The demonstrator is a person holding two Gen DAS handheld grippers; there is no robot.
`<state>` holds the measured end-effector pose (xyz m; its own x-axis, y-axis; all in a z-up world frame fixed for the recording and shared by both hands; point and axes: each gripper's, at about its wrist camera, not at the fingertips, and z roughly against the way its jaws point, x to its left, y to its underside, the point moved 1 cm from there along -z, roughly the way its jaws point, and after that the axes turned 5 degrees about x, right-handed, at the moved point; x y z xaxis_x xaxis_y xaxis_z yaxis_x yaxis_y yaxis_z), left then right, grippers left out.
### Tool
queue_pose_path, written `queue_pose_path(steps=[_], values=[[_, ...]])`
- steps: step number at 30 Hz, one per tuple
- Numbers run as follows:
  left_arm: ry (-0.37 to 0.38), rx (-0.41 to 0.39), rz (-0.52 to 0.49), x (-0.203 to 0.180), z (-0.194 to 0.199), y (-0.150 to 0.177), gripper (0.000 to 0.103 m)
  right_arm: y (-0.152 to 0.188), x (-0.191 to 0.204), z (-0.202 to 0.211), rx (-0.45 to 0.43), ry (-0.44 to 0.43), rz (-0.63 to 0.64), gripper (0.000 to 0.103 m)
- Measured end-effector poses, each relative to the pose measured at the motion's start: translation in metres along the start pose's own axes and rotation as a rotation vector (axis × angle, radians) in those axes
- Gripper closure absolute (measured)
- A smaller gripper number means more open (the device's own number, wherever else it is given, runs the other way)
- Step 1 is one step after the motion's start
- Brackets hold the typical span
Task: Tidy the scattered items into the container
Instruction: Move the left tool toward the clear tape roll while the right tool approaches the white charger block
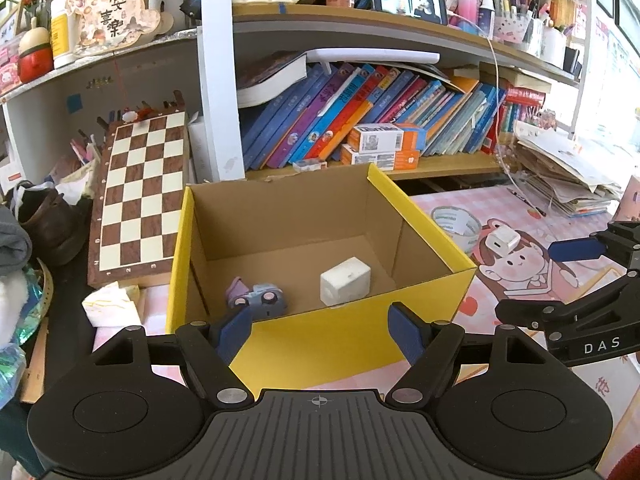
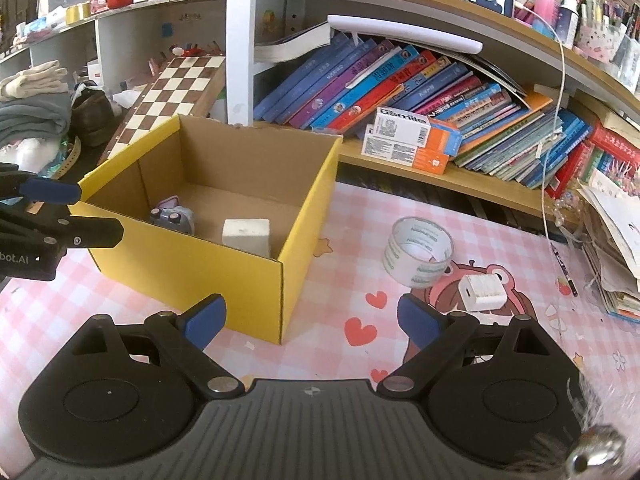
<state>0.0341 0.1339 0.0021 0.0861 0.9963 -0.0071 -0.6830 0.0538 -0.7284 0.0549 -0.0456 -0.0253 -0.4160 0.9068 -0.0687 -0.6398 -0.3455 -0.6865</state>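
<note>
A yellow box (image 1: 320,344) with plain cardboard inside stands open on a pink checked mat (image 2: 340,208); two things already lie on its floor, a white block (image 1: 345,286) towards the middle and a small grey-purple toy car (image 1: 260,298) beside it near the left wall, the two apart. The left gripper (image 1: 320,330) hangs at the box's near wall, its blue fingers (image 1: 234,330) spread wide with nothing between them but the cardboard edge behind. The right gripper (image 2: 310,320) sits over the mat just off the box's near right corner, fingers likewise wide and empty. Still out on the mat, to the right of the box, are a roll of clear tape (image 2: 418,252) standing on its edge ring, and a white charger plug (image 2: 482,293) just beside it, nearer the right gripper; a pen (image 2: 564,270) lies further right near a heap of papers (image 2: 612,232). Behind, a chessboard (image 1: 140,196) leans by a shelf of slanting books (image 2: 400,84).
</note>
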Motion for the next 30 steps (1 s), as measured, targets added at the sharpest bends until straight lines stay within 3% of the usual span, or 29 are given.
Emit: queue_pose_path(steps=[30], values=[[-0.011, 0.021, -0.003, -0.068, -0.014, -0.009, 0.026, 0.024, -0.067, 0.004, 0.013, -0.020, -0.025, 0.009]])
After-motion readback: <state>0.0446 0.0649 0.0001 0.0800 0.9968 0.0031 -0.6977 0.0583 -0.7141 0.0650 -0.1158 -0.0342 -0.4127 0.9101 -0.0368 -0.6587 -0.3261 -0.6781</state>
